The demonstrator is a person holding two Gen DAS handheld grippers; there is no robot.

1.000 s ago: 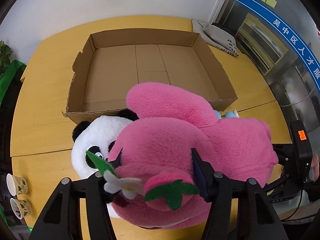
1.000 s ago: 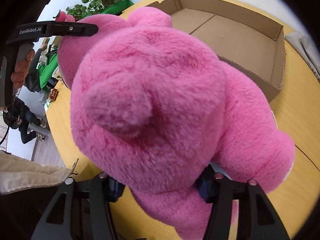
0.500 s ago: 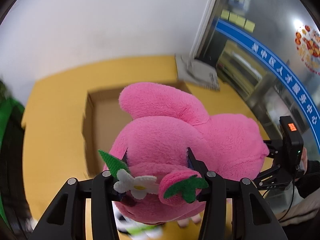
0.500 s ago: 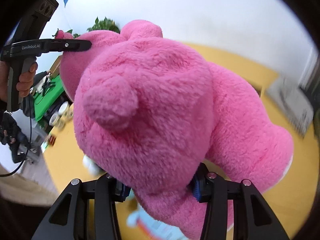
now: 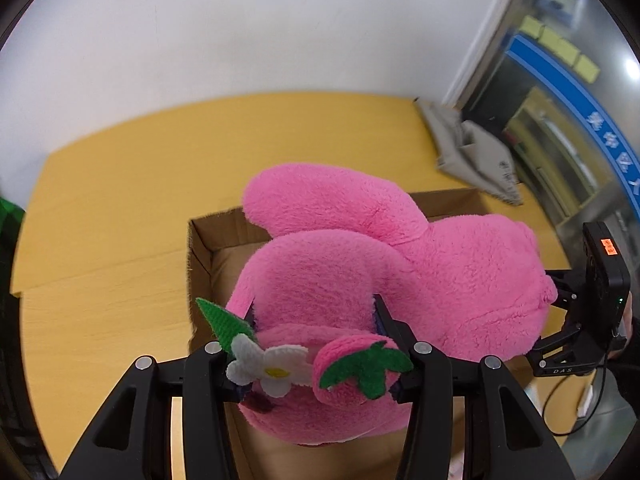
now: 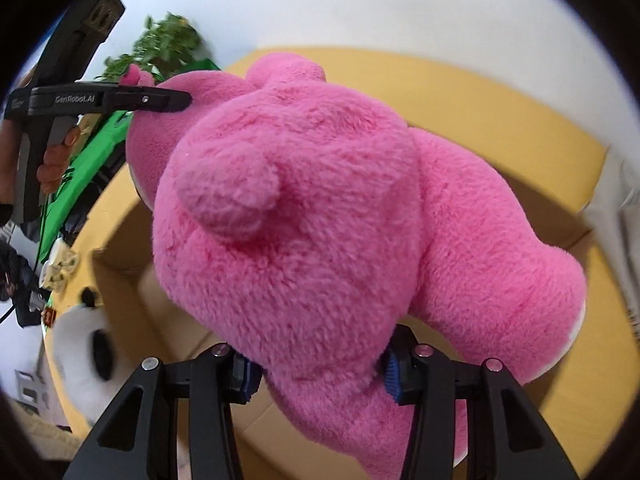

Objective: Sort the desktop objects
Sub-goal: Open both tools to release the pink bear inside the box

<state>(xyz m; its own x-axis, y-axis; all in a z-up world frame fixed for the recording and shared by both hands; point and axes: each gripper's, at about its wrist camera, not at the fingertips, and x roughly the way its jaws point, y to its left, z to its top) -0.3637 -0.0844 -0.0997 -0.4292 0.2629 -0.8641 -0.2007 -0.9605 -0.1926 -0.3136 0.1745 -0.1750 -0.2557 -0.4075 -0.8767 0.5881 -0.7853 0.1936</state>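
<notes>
A big pink plush bear (image 5: 360, 280) with a felt flower and strawberry on its head hangs in the air over an open cardboard box (image 5: 204, 248). My left gripper (image 5: 316, 312) is shut on the bear's head. My right gripper (image 6: 320, 364) is shut on the bear's lower body (image 6: 312, 208). In the right wrist view the box (image 6: 120, 280) lies below the bear, and the left gripper's finger (image 6: 120, 100) presses on the head. The right gripper's body (image 5: 592, 300) shows at the right of the left wrist view.
A panda plush (image 6: 80, 348) lies on the yellow table (image 5: 120, 208) just outside the box's near-left corner. Paper cups (image 6: 60, 268) and a green plant (image 6: 160, 48) stand at the table's left. A grey folded bag (image 5: 472, 152) lies behind the box.
Both grippers have lifted the pink bear off the table and carried it forward over the box. The panda stays behind on the table.
</notes>
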